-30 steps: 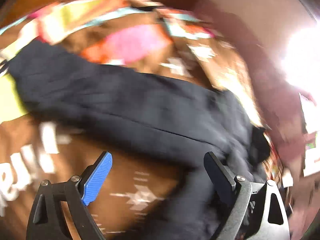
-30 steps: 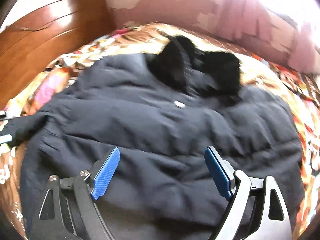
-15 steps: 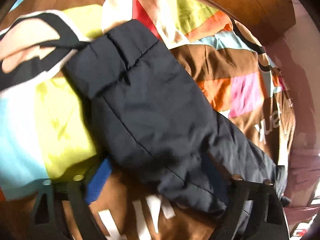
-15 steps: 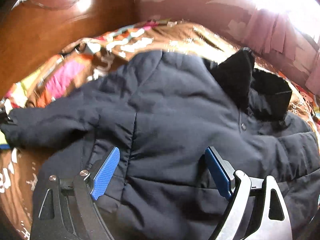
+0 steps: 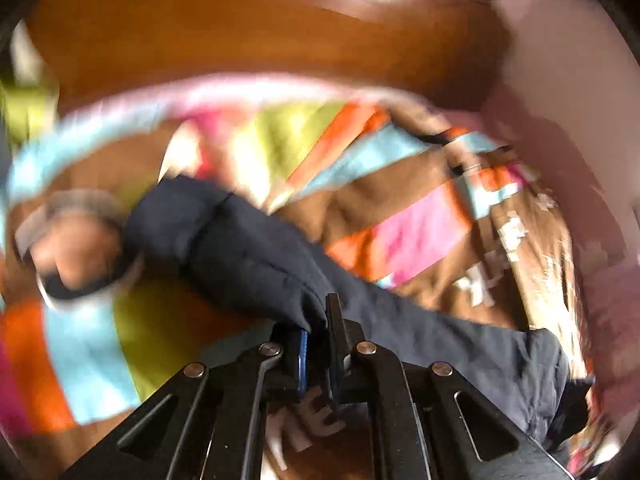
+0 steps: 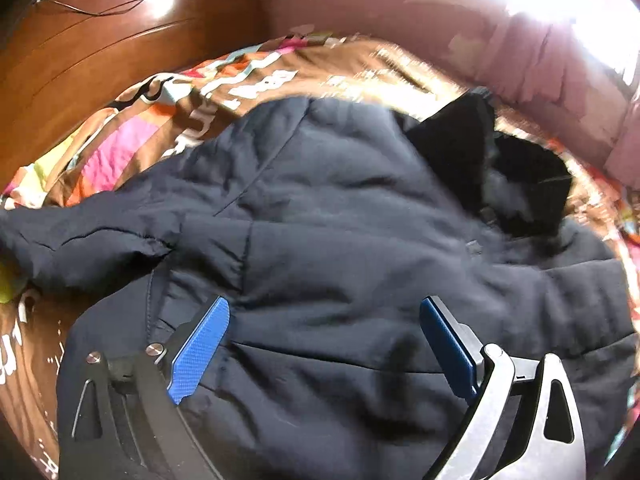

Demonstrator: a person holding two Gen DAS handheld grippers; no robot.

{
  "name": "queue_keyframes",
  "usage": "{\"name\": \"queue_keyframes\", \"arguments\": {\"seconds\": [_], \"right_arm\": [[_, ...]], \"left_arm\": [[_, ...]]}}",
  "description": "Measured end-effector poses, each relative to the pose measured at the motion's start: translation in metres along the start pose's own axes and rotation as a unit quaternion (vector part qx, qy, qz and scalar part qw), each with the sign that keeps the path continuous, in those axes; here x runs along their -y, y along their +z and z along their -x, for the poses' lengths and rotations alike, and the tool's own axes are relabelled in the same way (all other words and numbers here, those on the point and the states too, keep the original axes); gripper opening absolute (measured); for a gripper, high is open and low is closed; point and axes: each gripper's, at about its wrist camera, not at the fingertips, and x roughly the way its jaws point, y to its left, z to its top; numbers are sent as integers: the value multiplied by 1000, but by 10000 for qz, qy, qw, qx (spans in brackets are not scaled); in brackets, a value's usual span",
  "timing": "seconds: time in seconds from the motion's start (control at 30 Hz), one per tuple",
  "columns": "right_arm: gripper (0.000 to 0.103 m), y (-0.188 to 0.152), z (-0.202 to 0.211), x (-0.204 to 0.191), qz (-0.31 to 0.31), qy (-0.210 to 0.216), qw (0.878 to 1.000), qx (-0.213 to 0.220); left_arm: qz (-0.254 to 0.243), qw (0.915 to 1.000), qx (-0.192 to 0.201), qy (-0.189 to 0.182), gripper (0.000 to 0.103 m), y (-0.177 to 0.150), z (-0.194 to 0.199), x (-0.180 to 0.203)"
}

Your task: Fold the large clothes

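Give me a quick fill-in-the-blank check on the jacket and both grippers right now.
1. The left gripper is shut on the jacket's ____.
2. The right gripper, jaws opening, hovers over the dark navy ____.
3. The jacket lies on a colourful ____.
4. Behind the bedspread stands a ____ headboard.

Missing words: sleeve; jacket; bedspread; wooden

1. One dark navy padded jacket (image 6: 340,248), filling the centre of the right wrist view.
2. One multicoloured patchwork bedspread (image 5: 400,216) beneath it.
3. One brown wooden headboard (image 6: 100,48), upper left.
4. Two black two-finger grippers with blue pads: left gripper (image 5: 318,344), right gripper (image 6: 324,344).
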Motion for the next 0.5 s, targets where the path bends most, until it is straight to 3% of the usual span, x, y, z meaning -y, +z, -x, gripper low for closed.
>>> {"name": "queue_keyframes", "arguments": {"seconds": [0.1, 0.23, 0.33, 0.5], "right_arm": [[94, 1, 23, 19, -116, 75, 9998, 175], [94, -2, 51, 59, -357, -18, 9991, 237], [94, -7, 66, 89, -577, -64, 9980, 264], [94, -21, 91, 144, -893, -216, 9953, 310]], "left_arm": [[-696, 9953, 649, -201, 6, 13, 46, 42], [-1425, 9767, 1484, -609, 6, 16, 111, 112], [-1944, 9564, 1827, -1187, 6, 5, 154, 164], [-2786, 9170, 1877, -2149, 6, -33, 199, 239]]}}
